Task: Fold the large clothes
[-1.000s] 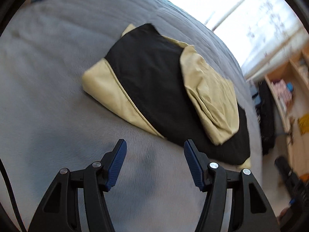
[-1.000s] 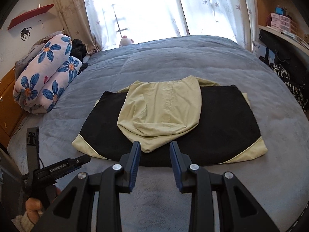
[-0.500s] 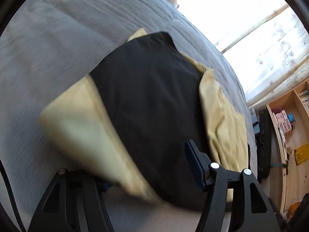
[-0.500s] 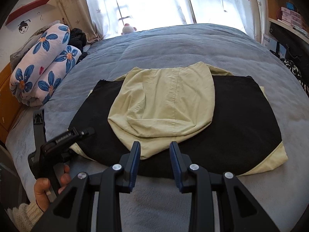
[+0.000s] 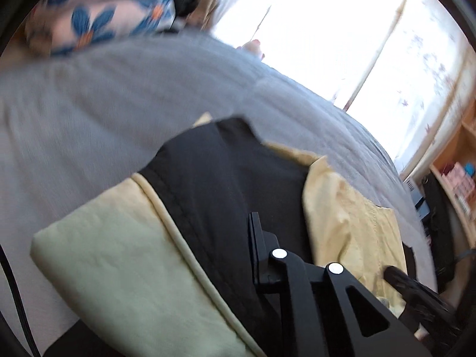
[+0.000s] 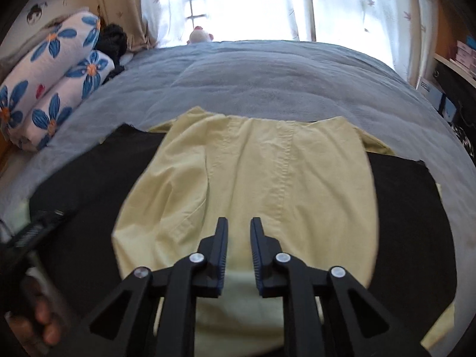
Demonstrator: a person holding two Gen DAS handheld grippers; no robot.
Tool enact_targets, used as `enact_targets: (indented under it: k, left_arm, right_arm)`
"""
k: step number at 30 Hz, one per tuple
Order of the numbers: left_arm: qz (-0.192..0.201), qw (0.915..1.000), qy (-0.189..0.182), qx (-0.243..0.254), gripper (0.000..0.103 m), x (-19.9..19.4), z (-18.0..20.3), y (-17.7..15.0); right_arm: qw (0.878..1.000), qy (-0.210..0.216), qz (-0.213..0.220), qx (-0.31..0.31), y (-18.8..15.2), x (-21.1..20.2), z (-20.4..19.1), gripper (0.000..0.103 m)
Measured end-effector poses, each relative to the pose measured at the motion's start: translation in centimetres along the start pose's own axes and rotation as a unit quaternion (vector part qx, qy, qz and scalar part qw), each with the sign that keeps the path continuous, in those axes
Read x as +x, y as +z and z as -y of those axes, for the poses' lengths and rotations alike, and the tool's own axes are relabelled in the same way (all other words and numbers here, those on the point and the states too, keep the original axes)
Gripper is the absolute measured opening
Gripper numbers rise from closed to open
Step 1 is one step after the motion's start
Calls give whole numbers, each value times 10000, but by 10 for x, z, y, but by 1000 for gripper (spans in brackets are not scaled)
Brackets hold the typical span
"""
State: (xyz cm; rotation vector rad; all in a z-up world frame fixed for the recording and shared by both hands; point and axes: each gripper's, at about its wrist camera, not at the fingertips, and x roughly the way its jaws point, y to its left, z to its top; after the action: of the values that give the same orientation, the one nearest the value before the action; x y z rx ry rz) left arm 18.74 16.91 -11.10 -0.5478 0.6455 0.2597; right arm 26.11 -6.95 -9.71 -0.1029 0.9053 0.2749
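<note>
— While the black-and-yellow garment is lying flat on the grey bed, what is the right tool doing?
— Hovering over its yellow panel, narrowly parted; the left tool is half hidden by cloth; can't tell its grip.

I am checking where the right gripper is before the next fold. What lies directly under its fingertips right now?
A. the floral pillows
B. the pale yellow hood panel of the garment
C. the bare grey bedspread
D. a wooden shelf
B: in the right wrist view the right gripper hovers over the yellow hood panel that lies on the black garment, not over the grey bedspread.
</note>
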Motion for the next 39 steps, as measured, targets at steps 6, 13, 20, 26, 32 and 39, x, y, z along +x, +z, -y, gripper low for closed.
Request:
enact_targets:
  k: [6,13,20,26,32,39]
  left_arm:
    - [668,9944,-152,809,7,-35,54,6]
    - [1002,9817,-328,1587,7,-50,132,7]
    - [815,9599,-650,2602,7,-48,240,-12]
    - [353,9262,-1489,3446,7,-34,346,-95]
    - [-1241,8547,-1552,4796,15,33,392,-222]
    - [-1647,8447,-2198,4593,60,19,385,-222]
  right_arm:
    - [9991,-207,-256,-263,-30,29,0,13]
    - [9948,778,-463,466,-38,13,37,13]
    - [9754,283,239,2172,-69,-77,135,13]
    - [9250,-978,607,3621,-116,-132,246,13]
    - [9001,-1258,123,4170,-155,-129,287,14]
    - [9043,-976,-87,4154,-163,-114,289,14]
